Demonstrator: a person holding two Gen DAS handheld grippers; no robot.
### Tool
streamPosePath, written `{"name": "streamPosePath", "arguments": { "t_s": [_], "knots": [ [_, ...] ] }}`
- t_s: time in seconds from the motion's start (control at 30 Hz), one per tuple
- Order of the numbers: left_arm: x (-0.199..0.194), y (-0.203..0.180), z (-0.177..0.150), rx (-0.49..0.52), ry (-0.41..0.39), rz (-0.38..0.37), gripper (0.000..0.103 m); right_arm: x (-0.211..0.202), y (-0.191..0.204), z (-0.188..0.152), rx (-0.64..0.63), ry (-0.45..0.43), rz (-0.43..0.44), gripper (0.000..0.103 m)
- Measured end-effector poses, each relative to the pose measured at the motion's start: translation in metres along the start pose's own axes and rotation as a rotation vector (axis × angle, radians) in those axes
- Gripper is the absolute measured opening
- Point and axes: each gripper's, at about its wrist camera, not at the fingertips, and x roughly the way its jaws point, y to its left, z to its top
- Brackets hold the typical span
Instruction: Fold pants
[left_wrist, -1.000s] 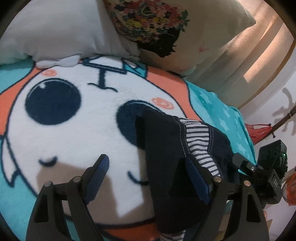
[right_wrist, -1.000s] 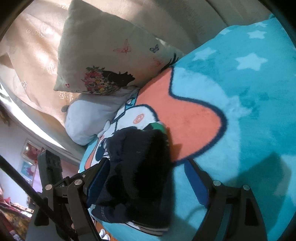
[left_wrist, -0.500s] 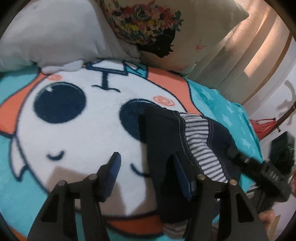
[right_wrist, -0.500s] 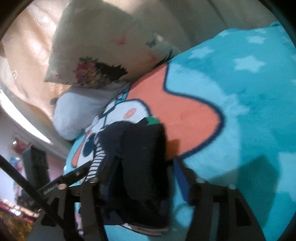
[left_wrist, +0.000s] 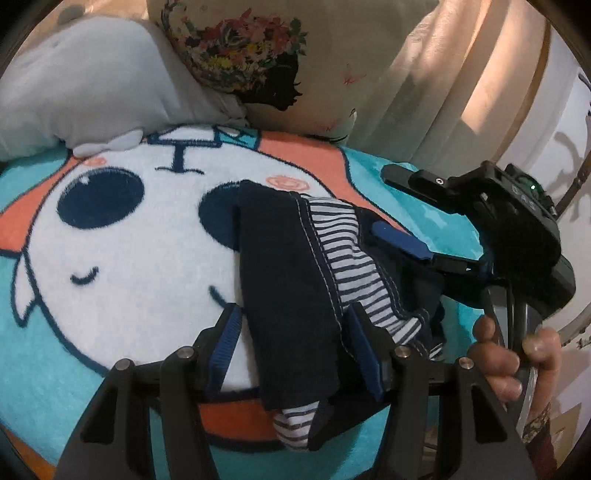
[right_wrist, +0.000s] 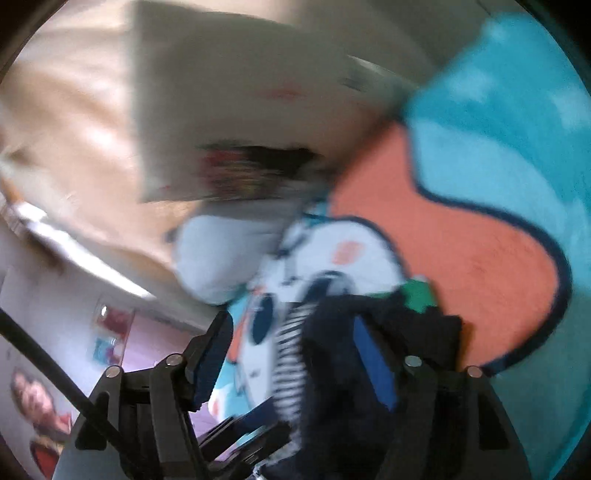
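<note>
Lying as a compact bundle at 5 o'clock on the blanket (left_wrist: 122, 266), the pants (left_wrist: 291, 288) look mostly folded; the left gripper (left_wrist: 293, 334) straddles them unclenched, the right gripper (right_wrist: 291, 354) likewise released, tidying left.

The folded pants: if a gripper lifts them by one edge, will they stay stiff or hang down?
The pants would probably sag: soft cloth, already draped in rumpled layers. The fold may open, since its striped lining shows loose.

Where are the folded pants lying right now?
In the left wrist view, the folded pants lie on the cartoon-face blanket, covering part of the face's right-hand eye, between the left hand-held gripper fingers, below the floral pillow.
</note>
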Motion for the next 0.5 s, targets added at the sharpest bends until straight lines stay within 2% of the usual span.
{"name": "streamPosePath", "arguments": {
  "t_s": [0.07, 0.13, 0.2, 0.27, 0.3, 0.4, 0.47, 0.5],
  "knots": [
    [-0.004, -0.003, 0.002, 0.028, 0.005, -0.001, 0.059, -0.005, -0.007, -0.001, 0.037, -0.028, 0.029, 0.062],
    [-0.013, -0.002, 0.005, 0.032, 0.0, -0.024, 0.059, -0.015, -0.002, -0.001, 0.019, -0.052, 0.006, 0.063],
    [-0.022, 0.002, 0.008, 0.012, -0.023, -0.036, 0.059, -0.028, 0.012, -0.006, -0.028, -0.076, -0.021, 0.072],
    [-0.025, 0.008, 0.01, -0.017, -0.031, -0.034, 0.059, -0.041, 0.022, -0.013, -0.042, -0.092, 0.015, 0.074],
    [-0.023, 0.01, 0.009, -0.024, -0.025, -0.027, 0.059, -0.049, 0.026, -0.019, -0.045, -0.094, 0.062, 0.074],
    [-0.01, 0.011, 0.003, -0.021, 0.02, -0.006, 0.059, -0.056, 0.026, -0.038, -0.018, -0.059, 0.179, 0.079],
    [-0.007, 0.008, -0.002, -0.003, 0.037, 0.0, 0.066, -0.052, 0.017, -0.049, 0.012, -0.017, 0.173, 0.079],
    [-0.008, 0.006, -0.002, 0.007, 0.038, -0.001, 0.067, -0.051, 0.008, -0.054, 0.029, -0.004, 0.128, 0.078]
  ]
}}
